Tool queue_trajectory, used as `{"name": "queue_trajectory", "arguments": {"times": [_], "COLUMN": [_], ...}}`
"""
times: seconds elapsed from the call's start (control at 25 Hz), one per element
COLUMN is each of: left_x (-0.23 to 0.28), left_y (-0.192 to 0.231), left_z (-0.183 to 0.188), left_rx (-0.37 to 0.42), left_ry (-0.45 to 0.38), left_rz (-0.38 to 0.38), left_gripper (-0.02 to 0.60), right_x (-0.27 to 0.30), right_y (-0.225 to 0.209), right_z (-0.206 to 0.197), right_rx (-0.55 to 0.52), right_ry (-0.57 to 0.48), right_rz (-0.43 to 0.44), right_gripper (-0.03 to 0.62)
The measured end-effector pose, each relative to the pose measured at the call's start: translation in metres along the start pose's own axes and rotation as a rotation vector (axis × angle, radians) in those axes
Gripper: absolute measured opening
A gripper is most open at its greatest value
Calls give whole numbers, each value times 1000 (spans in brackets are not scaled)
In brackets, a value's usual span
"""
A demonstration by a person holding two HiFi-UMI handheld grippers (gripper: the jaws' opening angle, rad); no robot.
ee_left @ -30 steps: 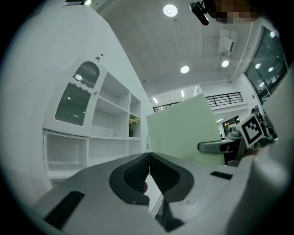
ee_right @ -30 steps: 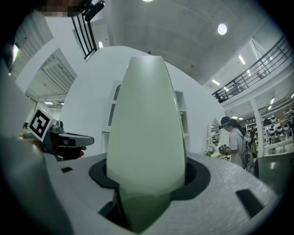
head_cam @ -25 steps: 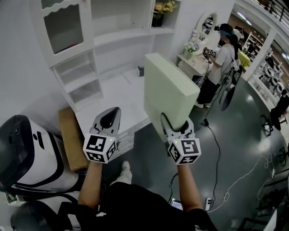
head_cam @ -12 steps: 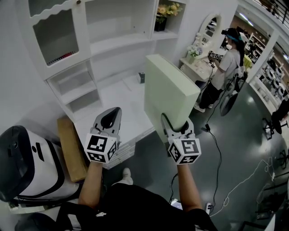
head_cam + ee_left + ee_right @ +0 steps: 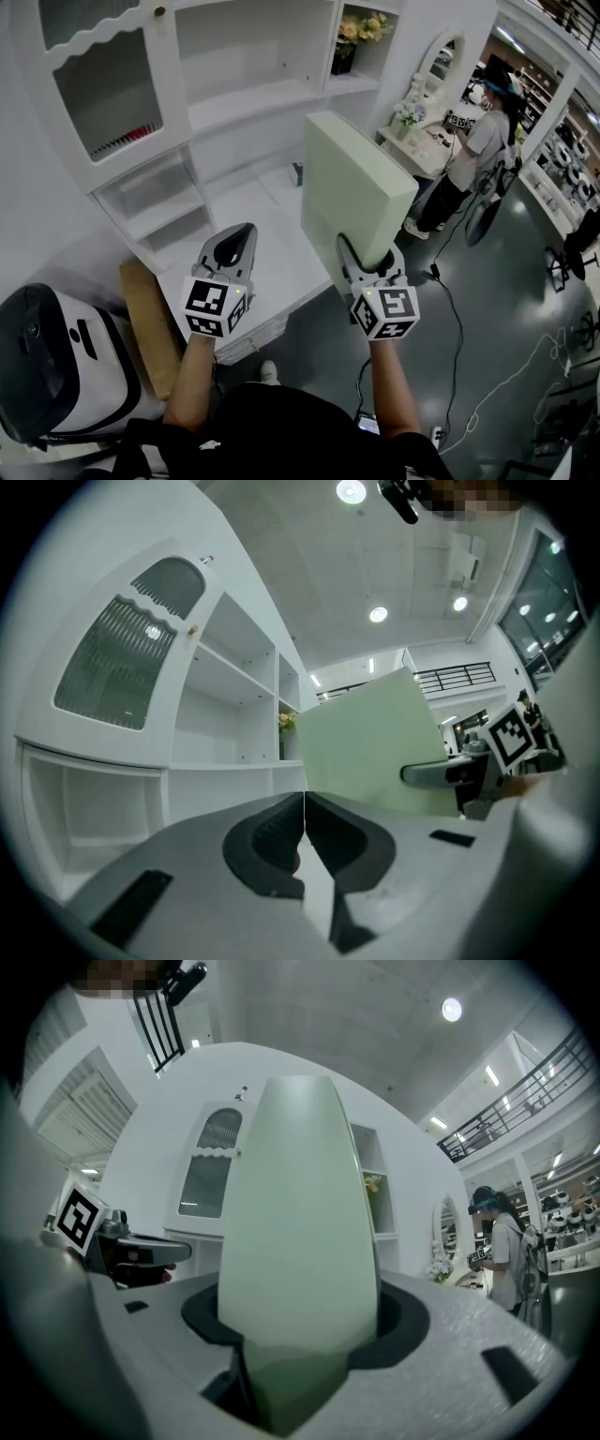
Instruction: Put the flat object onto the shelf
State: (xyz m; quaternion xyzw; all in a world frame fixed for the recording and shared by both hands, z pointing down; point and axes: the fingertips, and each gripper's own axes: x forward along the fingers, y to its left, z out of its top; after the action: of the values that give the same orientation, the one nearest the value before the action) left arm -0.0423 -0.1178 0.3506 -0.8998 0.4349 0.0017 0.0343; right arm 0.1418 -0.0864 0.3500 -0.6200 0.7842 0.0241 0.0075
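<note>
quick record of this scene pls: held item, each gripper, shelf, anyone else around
held item: green slab, flat, standing upright on edge
right gripper: jaws closed on the slab's lower edge
left gripper: jaws together, nothing between them
shelf unit: white, ahead of both grippers; slab not yet on it
bystander: person standing at the right

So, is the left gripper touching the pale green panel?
Apart. In the head view a gap separates the left gripper from the pale green panel, held by the right gripper; the left gripper view shows its jaws closed on nothing.
</note>
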Motion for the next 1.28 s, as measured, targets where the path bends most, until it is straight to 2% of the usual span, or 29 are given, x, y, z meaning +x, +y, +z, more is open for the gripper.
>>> {"name": "queue_trajectory", "arguments": {"times": [0.6, 0.88, 1.28], "left_x": [55, 69, 85], "left_y": [65, 77, 78], "left_z": [-15, -26, -32], "left_rx": [12, 13, 32], "left_ry": [3, 16, 35], "left_rz": [-35, -41, -47], "left_gripper": [6, 6, 6], "right_x": [82, 103, 127], "right_y": [5, 2, 4], "right_z": [-12, -22, -27], "right_rx": [-18, -20, -44], "right_ry": [12, 29, 47], "right_rz": [-22, -27, 22], "right_gripper": [272, 272, 272]}}
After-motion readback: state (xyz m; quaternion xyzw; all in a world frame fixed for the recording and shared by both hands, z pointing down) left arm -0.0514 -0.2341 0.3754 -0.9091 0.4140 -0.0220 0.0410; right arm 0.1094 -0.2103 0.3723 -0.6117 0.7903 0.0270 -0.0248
